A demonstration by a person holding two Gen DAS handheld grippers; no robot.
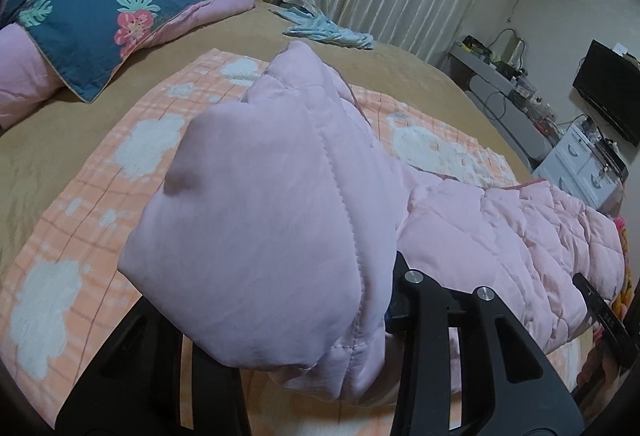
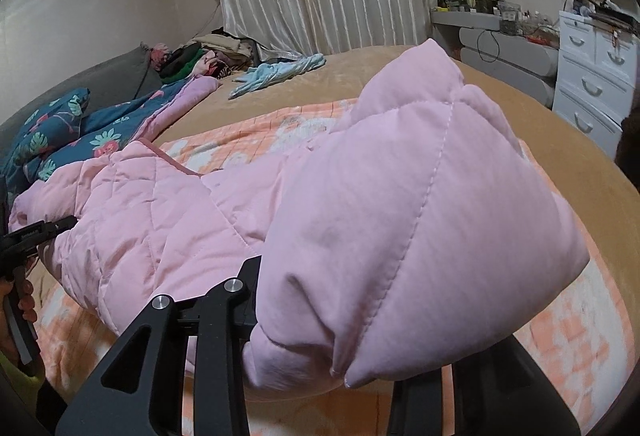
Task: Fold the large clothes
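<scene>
A pink quilted padded garment [image 1: 264,220] is held up over the bed between both grippers. My left gripper [image 1: 360,320] is shut on one end of it, and the padded fabric bulges over and hides the fingertips. My right gripper [image 2: 288,320] is shut on the other end [image 2: 404,220], fingertips also hidden by fabric. The middle of the garment [image 2: 132,220] sags between the two grippers. The right gripper shows at the right edge of the left wrist view [image 1: 600,312]; the left gripper shows at the left edge of the right wrist view [image 2: 28,236].
An orange checked blanket with white shapes [image 1: 80,220] lies on the tan bed [image 1: 160,64] under the garment. A blue floral quilt [image 1: 92,8] and a clothes pile [image 2: 208,56] lie far left. A light blue garment [image 2: 276,74] lies at the back. White drawers [image 2: 592,76] stand right.
</scene>
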